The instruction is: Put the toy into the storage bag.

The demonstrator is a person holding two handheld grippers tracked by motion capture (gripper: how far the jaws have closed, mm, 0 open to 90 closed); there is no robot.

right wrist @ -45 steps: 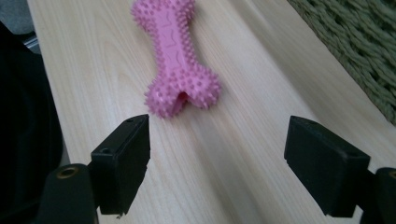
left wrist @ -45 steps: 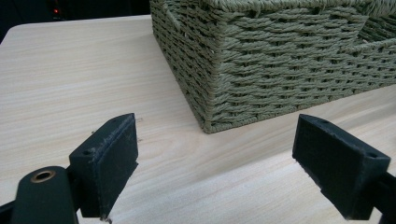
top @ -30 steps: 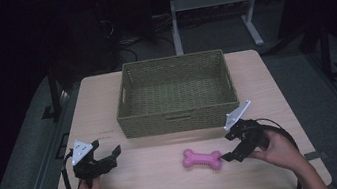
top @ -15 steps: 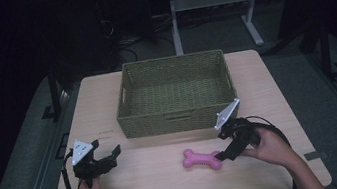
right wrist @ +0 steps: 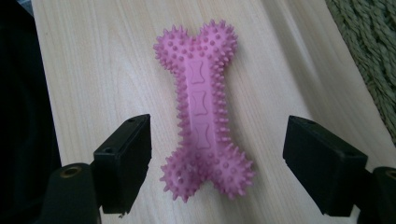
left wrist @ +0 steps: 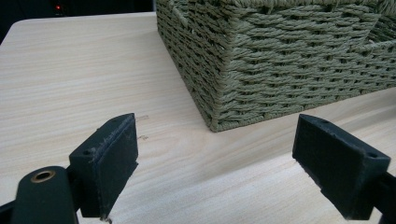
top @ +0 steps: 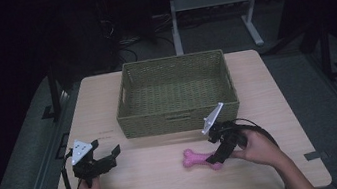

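Wooden table (top: 270, 109) bears the pink bone (right wrist: 201, 107), lengthwise between the right hand-held gripper's (right wrist: 217, 161) spread jaws.

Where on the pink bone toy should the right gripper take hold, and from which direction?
Probably the narrow middle of the bone toy, from above: it lies flat on the table, its shaft is slimmer than the knobby ends, and the right gripper already straddles it, jaws open.
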